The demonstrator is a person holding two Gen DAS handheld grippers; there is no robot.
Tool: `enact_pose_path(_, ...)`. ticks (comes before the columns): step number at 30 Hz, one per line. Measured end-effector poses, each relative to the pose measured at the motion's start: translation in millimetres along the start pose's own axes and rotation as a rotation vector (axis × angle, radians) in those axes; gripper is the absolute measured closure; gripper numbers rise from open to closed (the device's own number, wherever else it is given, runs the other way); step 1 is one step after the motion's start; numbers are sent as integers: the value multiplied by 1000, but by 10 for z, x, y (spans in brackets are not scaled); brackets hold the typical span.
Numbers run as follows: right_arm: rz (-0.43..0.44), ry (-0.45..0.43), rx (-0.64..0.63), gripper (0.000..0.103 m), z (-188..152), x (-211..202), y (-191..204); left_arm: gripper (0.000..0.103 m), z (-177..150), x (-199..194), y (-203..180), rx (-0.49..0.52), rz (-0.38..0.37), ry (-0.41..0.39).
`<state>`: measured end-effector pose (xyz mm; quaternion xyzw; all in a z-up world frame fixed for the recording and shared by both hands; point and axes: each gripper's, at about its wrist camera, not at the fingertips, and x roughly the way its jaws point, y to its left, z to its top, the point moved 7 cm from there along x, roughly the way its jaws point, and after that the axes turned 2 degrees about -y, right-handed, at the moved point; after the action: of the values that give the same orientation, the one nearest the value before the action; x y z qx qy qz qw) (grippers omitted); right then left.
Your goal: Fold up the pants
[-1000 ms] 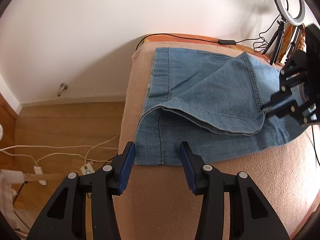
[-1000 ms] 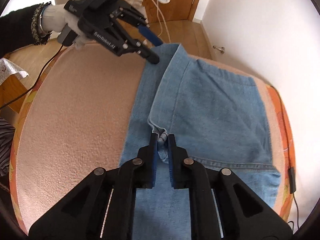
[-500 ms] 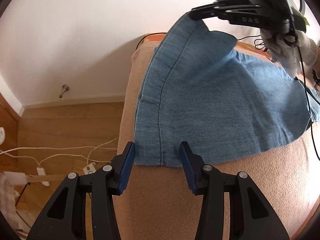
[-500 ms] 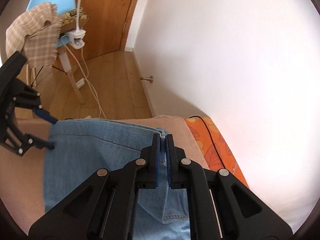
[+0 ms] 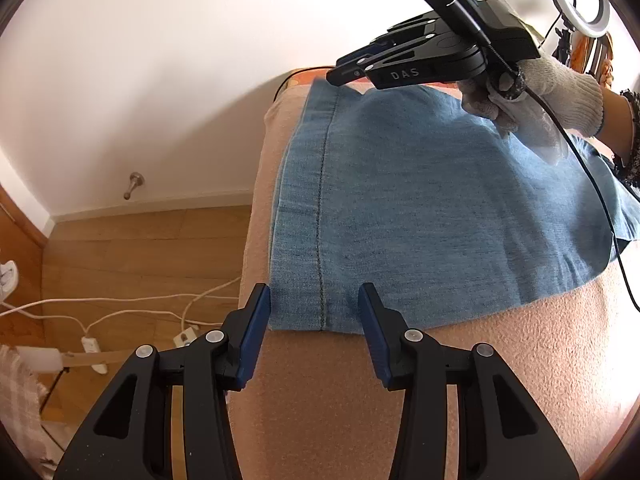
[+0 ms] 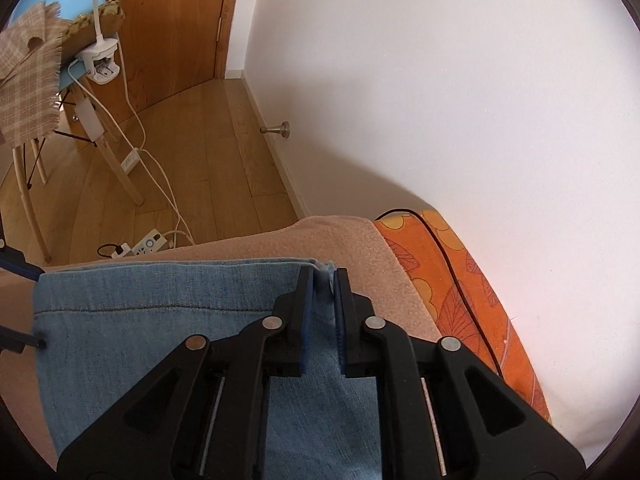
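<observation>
Denim pants (image 5: 420, 208) – 1 pair, 2 grippers – left gripper (image 5: 314, 312) open, right gripper (image 6: 322, 280) pinching hem

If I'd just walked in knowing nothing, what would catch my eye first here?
Probably the blue denim pants spread over a peach blanket. Next, two black grippers: the left gripper open at the near hem, the right gripper, held by a white-gloved hand, pinching the far corner by the wall.

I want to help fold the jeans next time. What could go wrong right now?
The right gripper pinches only a thin bit of the jeans at the far corner, so the cloth might slip out. The left gripper is open at the near hem and holds nothing, so that end could slide on the blanket and spoil the fold.
</observation>
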<state>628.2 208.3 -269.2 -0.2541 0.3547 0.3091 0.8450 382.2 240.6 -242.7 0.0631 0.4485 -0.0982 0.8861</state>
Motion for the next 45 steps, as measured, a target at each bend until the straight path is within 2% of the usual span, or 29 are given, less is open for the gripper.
enact_pose_path(1, 14, -11, 22, 60, 1, -65, -7, 60, 7, -35, -3, -4, 0, -5)
enact_pose_path(2, 24, -22, 38, 56, -8, -165, -28, 60, 14, -74, -9, -8, -1, -12)
enact_pose_path(7, 67, -68, 151, 55, -164, -874, -201, 60, 74, -319, -115, -11, -11, -43)
enact_pose_path(9, 82, -92, 193, 48, -278, -1252, -245, 60, 118, -435, -210, -10, -35, -59)
enact_pose_path(13, 60, -145, 254, 45, -591, -2089, -293, 60, 265, -708, -571, 44, -87, -105)
enact_pose_path(16, 28, -153, 272, 43, -927, -2652, -260, 60, 413, -863, -955, 114, -112, -134)
enact_pose_path(21, -37, -149, 367, 43, -1630, -3421, -301, 60, 575, -1083, -1598, 208, -190, -175)
enact_pose_path(28, -173, -98, 507, 43, -2765, -4228, -432, 58, 625, -1120, -2487, 330, -291, -162)
enact_pose_path(35, -340, -41, 693, 43, -4061, -5069, -690, 58, 637, -1022, -3327, 422, -402, -124)
enact_pose_path(38, -439, 0, 729, 43, -4604, -5434, -718, 58, 635, -918, -3698, 476, -428, -109)
enact_pose_path(41, -486, 32, 807, 43, -5116, -5762, -746, 58, 619, -791, -4047, 514, -458, -88)
enact_pose_path(45, -567, 103, 808, 43, -5612, -6064, -742, 58, 577, -616, -4380, 553, -470, -59)
